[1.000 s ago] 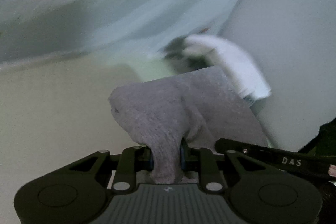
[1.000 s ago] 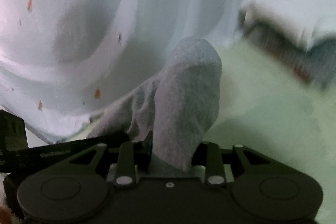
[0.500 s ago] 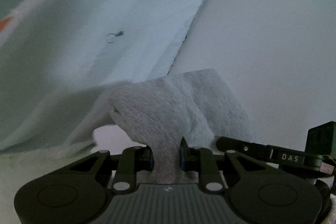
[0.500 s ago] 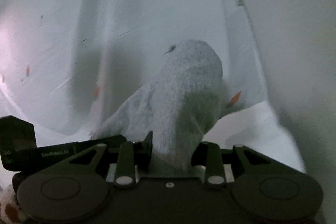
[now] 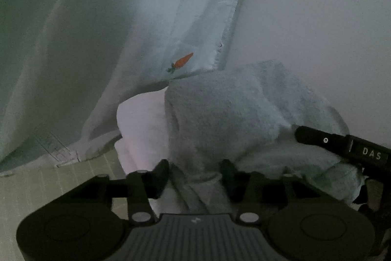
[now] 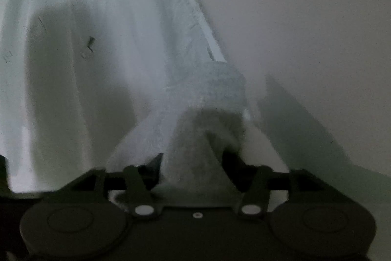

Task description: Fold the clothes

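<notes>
Nearest, the left gripper point(image 5: 195, 168) and right gripper point(image 6: 193, 158) are both opening, jaws spread, the grey sock point(image 5: 215, 114) lying loosely between them. Beyond hangs a pale carrot-print cloth point(image 5: 122, 28).

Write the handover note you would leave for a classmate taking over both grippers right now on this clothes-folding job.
Left gripper: jaws opening, grey garment between them, no longer pinched.
Right gripper: jaws opening, another part of the same grey cloth between them.
The garment lies bunched against the pale sheet with a carrot print, beside a white folded item, near a plain wall.
Done: garment brought here, release under way.
Left: back both grippers off, check the fold lies neat, fetch the next piece.
</notes>
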Demonstrator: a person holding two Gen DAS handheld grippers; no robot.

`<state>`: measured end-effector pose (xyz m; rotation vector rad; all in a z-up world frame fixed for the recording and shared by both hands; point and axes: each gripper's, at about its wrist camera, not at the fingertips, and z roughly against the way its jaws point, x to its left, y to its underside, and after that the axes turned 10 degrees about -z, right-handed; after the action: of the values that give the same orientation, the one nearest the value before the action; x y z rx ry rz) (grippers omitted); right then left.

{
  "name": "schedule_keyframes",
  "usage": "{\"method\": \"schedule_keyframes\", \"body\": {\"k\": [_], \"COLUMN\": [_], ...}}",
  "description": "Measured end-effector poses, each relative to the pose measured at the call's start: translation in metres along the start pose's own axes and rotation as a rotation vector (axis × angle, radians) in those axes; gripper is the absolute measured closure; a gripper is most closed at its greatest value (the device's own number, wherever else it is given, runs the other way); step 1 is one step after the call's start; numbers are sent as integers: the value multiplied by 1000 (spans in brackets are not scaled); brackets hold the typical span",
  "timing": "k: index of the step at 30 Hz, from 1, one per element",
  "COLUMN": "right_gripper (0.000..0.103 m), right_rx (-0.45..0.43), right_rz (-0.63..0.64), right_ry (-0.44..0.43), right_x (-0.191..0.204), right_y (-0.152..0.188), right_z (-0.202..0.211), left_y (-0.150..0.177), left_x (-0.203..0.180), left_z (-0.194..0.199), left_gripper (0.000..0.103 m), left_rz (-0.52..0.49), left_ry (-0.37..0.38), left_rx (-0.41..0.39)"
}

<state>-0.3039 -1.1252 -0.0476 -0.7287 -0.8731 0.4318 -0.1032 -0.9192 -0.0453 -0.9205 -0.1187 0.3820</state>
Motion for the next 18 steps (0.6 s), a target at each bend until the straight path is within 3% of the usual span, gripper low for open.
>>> {"method": "schedule_keyframes", "body": {"k": [2, 4, 9, 12, 18], "right_gripper": [12, 12, 11, 1, 0], "right_rx": [-2, -17, -58, -65, -97], "right_rz": [51, 84, 115, 130, 191], "right_ry": [99, 140, 214, 256, 290], "right_x": [10, 17, 28, 44, 83], "right_y": [4, 10, 31, 44, 88], "right_z": [2, 10, 42, 60, 126], "left_y": [3, 3, 21, 31, 61], "left_x": [-1, -2, -6, -12, -27], "left_z": [7, 10, 43, 61, 136], "left_gripper": [25, 15, 9, 2, 0], "left_rz": [-37, -71, -92, -90, -56], "left_ry": [-49, -98, -85, -77, -103], "left_rx": [-8, -17, -34, -40, -119]}}
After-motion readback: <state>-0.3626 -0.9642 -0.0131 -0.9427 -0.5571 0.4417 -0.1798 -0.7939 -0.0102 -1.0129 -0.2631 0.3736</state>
